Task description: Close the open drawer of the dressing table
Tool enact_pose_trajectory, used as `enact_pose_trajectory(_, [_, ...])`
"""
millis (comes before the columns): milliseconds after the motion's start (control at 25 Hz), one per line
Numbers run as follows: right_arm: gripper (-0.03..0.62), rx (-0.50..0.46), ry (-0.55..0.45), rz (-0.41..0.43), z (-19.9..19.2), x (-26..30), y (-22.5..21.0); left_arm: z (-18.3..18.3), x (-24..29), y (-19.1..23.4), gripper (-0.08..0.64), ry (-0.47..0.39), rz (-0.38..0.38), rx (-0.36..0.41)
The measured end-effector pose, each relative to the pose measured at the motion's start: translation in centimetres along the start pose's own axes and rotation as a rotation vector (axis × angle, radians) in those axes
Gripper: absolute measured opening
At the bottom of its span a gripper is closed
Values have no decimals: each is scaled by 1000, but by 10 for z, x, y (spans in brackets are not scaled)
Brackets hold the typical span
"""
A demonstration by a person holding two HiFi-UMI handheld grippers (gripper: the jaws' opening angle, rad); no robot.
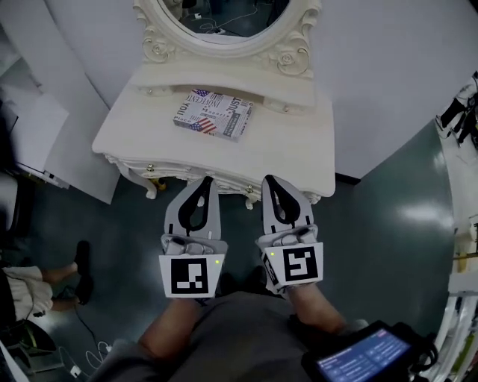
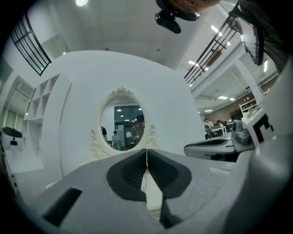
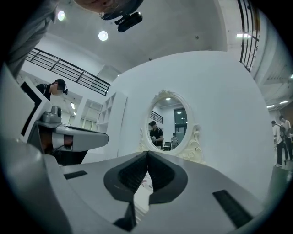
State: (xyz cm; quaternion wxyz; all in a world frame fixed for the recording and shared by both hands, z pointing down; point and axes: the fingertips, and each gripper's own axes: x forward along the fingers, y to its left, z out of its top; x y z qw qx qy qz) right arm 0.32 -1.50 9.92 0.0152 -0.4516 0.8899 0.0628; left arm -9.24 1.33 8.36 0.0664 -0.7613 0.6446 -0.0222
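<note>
while both grippers hang just in front of the dressing table (image 1: 299,142), the left gripper (image 1: 203,182) and right gripper (image 1: 270,181) each have their jaws pressed together on nothing. the drawer (image 1: 233,183) front sits flush under the tabletop, its inside hidden. a printed box (image 1: 213,113) lies shut on top, contents unseen. the mirror (image 1: 224,19) is cut off at the picture's upper edge.

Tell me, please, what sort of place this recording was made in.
Probably a large studio or lab hall, not a home: the dressing table and mirror stand against a bare white backdrop, with balcony railings overhead.
</note>
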Motion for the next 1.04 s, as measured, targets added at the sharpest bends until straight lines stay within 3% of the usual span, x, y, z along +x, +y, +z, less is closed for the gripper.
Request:
enact_pose_trajectory(400, [12,-57,-79,2,27,-2,2,24,-6,1,18,-57,21,26])
enact_pose_trajectory(1040, [12,-75,-80,8,25,-3,3,19,-6,0,17,-36,27,35])
